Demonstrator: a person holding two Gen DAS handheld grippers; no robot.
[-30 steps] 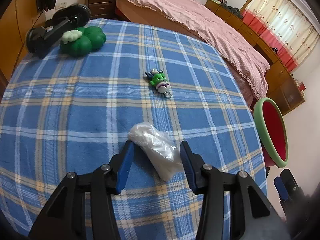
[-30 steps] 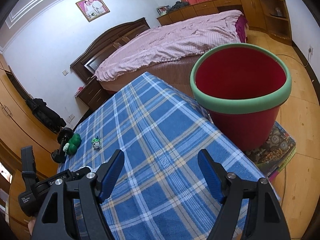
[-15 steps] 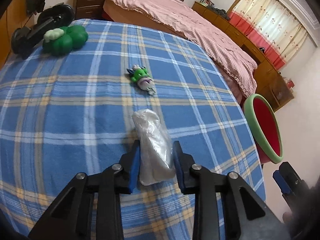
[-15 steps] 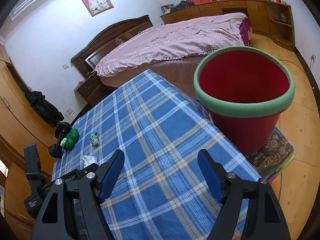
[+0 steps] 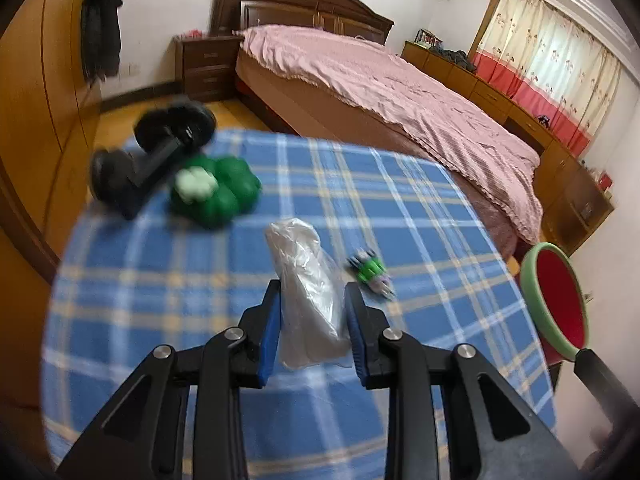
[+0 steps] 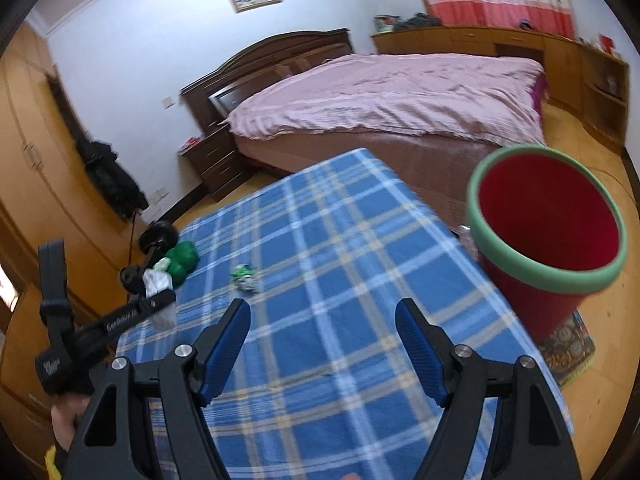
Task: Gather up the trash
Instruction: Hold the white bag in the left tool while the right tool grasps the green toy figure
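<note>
My left gripper point(image 5: 312, 300) is shut on a crumpled clear plastic bag point(image 5: 306, 280) and holds it above the blue plaid table point(image 5: 140, 280). The bag also shows in the right wrist view point(image 6: 158, 292), clamped in the left gripper, raised over the table's left side. A red bin with a green rim point(image 6: 546, 236) stands on the floor off the table's right edge; it also shows in the left wrist view point(image 5: 558, 304). My right gripper point(image 6: 324, 320) is open and empty over the table's near part, left of the bin.
A small green toy figure point(image 5: 370, 272) lies on the table right of the bag. A green plush point(image 5: 214, 196) and a black dumbbell point(image 5: 148, 160) sit at the far left corner. A bed with a pink cover point(image 6: 392, 96) stands beyond the table.
My left gripper closed on the plastic bag, then lifted it off the table and tilted up. The right gripper stayed open and shifted slightly.
</note>
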